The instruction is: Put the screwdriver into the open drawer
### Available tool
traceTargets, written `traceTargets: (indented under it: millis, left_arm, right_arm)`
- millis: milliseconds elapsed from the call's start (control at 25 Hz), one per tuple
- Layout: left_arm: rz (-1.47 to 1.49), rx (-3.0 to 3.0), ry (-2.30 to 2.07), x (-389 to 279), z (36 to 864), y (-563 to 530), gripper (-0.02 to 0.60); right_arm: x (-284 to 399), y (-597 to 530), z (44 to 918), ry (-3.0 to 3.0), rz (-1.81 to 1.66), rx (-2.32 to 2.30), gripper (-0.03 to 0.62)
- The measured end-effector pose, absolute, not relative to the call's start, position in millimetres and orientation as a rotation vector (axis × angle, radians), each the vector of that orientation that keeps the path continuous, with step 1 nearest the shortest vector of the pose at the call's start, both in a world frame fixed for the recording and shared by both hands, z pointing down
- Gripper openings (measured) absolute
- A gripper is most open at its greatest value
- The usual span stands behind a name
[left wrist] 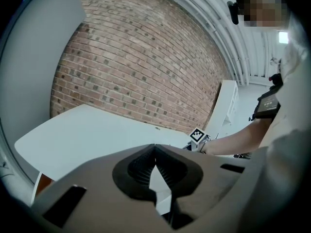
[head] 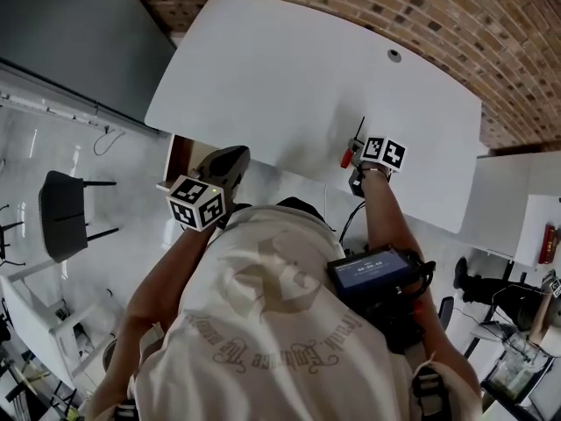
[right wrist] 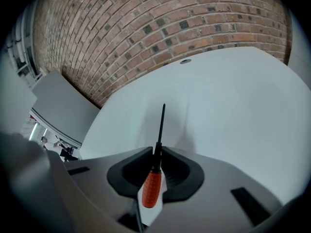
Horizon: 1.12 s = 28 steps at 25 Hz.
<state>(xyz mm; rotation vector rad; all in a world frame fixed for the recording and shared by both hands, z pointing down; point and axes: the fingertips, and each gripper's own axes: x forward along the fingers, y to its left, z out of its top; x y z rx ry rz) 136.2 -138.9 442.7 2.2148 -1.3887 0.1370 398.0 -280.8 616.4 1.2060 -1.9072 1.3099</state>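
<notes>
Holding the screwdriver [right wrist: 155, 171] at the table [head: 289, 68].
My left claw [head: 232, 158] hangs at the table's near edge, jaws together, empty. My right claw [head: 355, 150], over the table's near right part, pinches the screwdriver where its shaft meets its orange handle, tip pointing toward the table's far side.

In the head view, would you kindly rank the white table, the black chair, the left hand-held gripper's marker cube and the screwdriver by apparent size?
1. white table
2. black chair
3. left marker cube, which approaches the chair's size only because it is nearer the camera
4. screwdriver
</notes>
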Motion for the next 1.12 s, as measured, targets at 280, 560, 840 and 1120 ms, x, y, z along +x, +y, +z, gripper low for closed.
traceTargets:
  millis: [280,560,840,1120]
  left_arm:
    - [0.128,2.206,-1.39,131,430,-113,0.02]
    - [0.16,2.181,-1.362,133,433,-83,0.02]
    - [0.175,2.171,-1.318,130,436,-69,0.02]
    - [0.18,2.101,-1.387,104,442,-63,0.02]
  right_arm:
    - [387,-258,599,-1.933,1.333,1.202,0.069]
    - [364,-229,580,-2.006,1.375,1.16,0.067]
    - [336,-214,571,-2.079,1.432,1.103,0.067]
    - [302,-201,564,-2.143,1.45,0.991,0.067]
